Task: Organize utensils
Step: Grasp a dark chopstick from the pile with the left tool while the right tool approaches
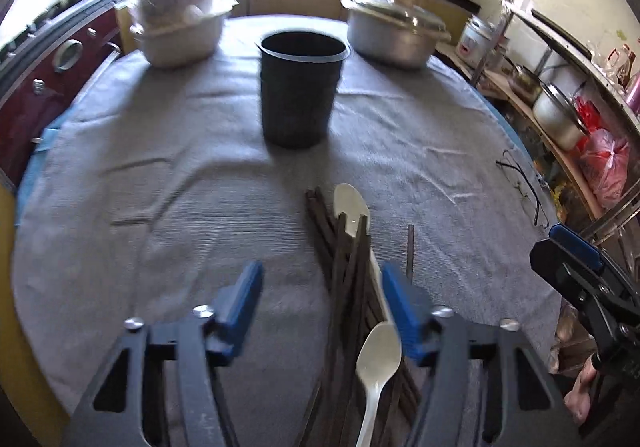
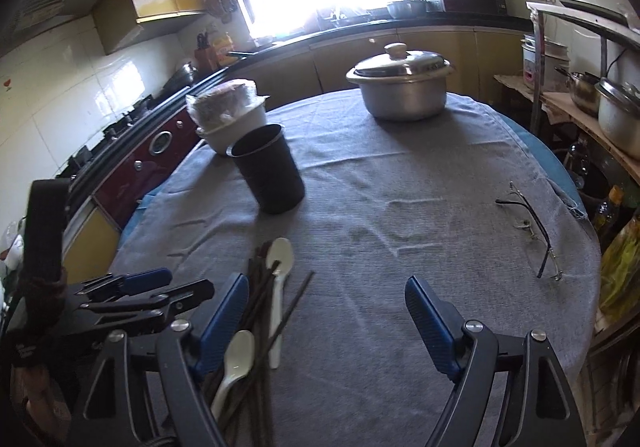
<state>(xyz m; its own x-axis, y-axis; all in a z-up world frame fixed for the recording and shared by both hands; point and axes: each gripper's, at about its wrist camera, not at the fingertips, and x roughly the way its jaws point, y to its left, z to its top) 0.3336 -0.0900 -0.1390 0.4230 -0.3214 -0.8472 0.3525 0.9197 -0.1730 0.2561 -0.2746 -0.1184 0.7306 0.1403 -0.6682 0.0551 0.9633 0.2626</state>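
— Chopsticks (image 1: pixel 344 267) in the left wrist view?
— A dark bundle, too overlapped to count, long axes toward the black cup (image 1: pixel 301 87); two white spoons (image 1: pixel 352 209), bowls opposite. Left gripper (image 1: pixel 322 289) spread, empty, above them on the grey cloth (image 1: pixel 160 187).
— Right wrist view?
— Same pile, plus the whole glasses (image 2: pixel 532 231). Right gripper (image 2: pixel 326 303) spread, empty.

Bare grey cloth on the round bench (image 2: pixel 400 207) leaves open passage between the pile of dark chopsticks and white plastic spoons (image 1: pixel 352 267) and the upright black cylindrical holder (image 1: pixel 300 87). Thin-framed spectacles (image 2: pixel 532 231) lie near the right edge; a lidded metal pot (image 2: pixel 404 87) and white covered bowl (image 1: pixel 180 27) stand behind.
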